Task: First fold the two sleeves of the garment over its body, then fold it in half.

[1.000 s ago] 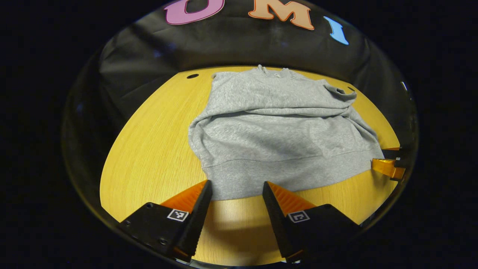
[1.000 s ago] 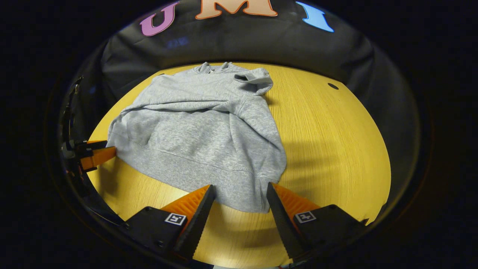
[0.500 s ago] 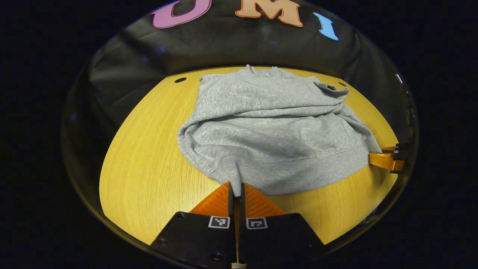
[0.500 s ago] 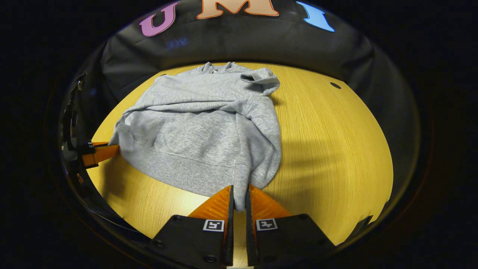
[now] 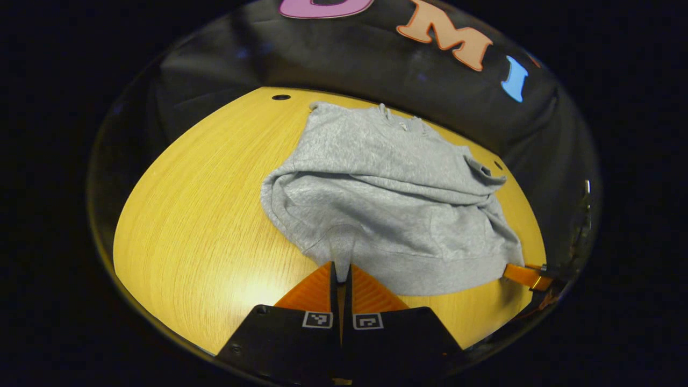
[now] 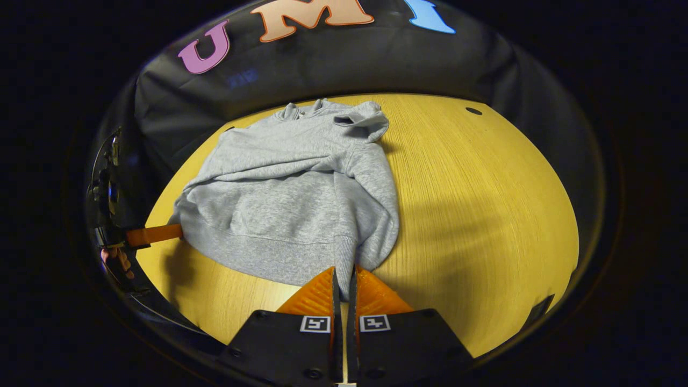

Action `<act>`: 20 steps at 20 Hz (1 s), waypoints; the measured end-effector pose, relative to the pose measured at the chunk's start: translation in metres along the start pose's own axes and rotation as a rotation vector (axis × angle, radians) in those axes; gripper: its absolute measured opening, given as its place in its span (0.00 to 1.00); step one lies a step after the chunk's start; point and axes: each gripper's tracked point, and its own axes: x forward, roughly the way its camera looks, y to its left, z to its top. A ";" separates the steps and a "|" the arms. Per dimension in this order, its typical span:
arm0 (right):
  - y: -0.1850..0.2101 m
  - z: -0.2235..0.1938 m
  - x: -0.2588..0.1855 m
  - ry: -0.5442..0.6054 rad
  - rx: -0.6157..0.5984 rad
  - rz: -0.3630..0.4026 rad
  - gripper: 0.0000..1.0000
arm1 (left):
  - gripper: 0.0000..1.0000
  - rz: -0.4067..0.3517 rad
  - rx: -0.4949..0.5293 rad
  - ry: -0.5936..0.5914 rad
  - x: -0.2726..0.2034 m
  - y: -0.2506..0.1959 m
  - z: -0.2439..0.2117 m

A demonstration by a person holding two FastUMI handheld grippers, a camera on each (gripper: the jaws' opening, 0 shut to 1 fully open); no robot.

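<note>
Grippers, two (left gripper [image 5: 339, 267], right gripper [image 6: 344, 271]), each clamp one sweatshirt's [image 5: 376, 188] hem.

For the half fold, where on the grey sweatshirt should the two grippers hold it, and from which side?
Grip the ribbed bottom hem at its two corners, coming in low from the near table edge. That band lies nearest, thick and flat. The left gripper and right gripper are each shut on the sweatshirt at such a corner; the sleeves already lie over the body.
</note>
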 end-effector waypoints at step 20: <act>0.014 0.167 0.034 -0.191 0.045 0.035 0.05 | 0.00 0.012 0.101 -0.242 0.032 0.000 0.167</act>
